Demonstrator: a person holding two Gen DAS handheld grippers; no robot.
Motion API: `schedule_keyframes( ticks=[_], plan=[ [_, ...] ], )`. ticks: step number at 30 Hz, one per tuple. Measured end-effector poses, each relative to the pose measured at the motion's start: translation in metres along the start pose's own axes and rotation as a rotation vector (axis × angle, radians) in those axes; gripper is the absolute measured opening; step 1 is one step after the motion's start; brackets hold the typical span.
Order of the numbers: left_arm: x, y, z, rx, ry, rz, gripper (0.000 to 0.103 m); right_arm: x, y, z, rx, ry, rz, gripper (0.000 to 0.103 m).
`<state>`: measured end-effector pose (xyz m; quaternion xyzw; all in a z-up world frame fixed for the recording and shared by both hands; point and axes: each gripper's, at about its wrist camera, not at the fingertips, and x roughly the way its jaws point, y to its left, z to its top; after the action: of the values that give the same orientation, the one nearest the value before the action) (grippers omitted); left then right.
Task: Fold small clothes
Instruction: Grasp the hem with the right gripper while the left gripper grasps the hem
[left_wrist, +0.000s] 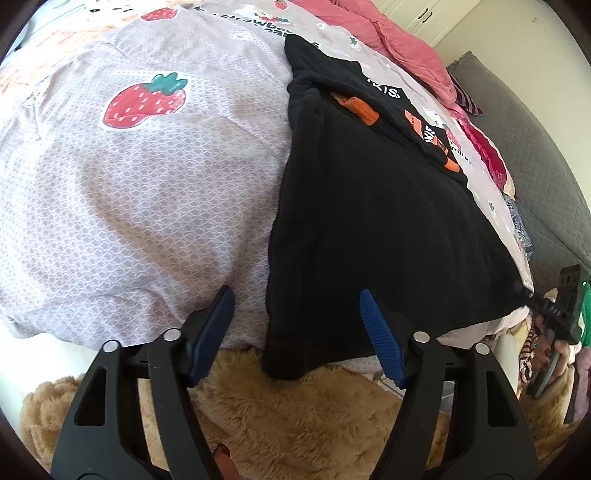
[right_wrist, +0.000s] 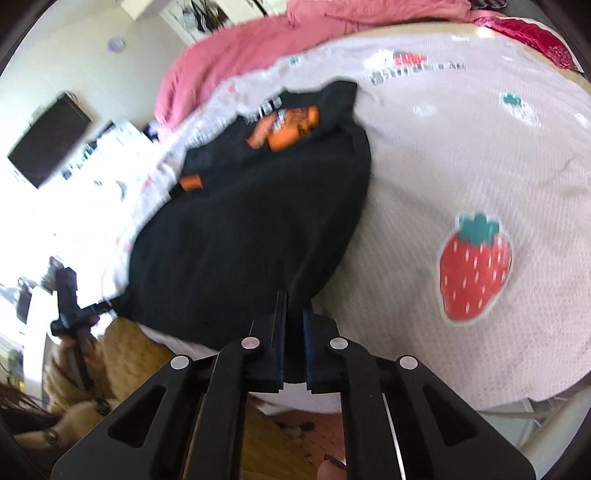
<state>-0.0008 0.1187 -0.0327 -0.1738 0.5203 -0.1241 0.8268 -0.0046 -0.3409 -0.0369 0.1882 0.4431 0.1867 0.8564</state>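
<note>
Strawberry-print bedding (left_wrist: 122, 192) carries the black garment (left_wrist: 369, 229), long axis running from bed edge toward the pink blanket (left_wrist: 399, 40). Nearest, left gripper (left_wrist: 297, 299) stands spread over its hem corner; right gripper (right_wrist: 294, 321) pinches the other corner.

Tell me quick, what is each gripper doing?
Left gripper: open, its fingers either side of the black shirt's corner, not pinching it.
Right gripper: shut on the shirt's edge.
</note>
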Motion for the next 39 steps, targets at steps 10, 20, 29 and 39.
schedule_keyframes(
  ticks=[10, 20, 29, 39],
  plan=[
    [0.012, 0.005, 0.004, -0.053, 0.068, -0.056, 0.026, -0.019, 0.004, 0.022, -0.004, -0.114, 0.036, 0.007],
    [-0.016, -0.009, 0.030, -0.073, -0.051, -0.162, 0.003, -0.022, 0.000, 0.029, 0.018, -0.153, 0.057, 0.007],
    [-0.045, -0.016, 0.075, -0.080, -0.175, -0.201, 0.003, -0.038, -0.002, 0.058, 0.037, -0.261, 0.078, 0.007],
    [-0.067, -0.025, 0.136, -0.088, -0.299, -0.220, 0.003, -0.039, 0.015, 0.131, -0.036, -0.363, 0.065, 0.006]
  ],
)
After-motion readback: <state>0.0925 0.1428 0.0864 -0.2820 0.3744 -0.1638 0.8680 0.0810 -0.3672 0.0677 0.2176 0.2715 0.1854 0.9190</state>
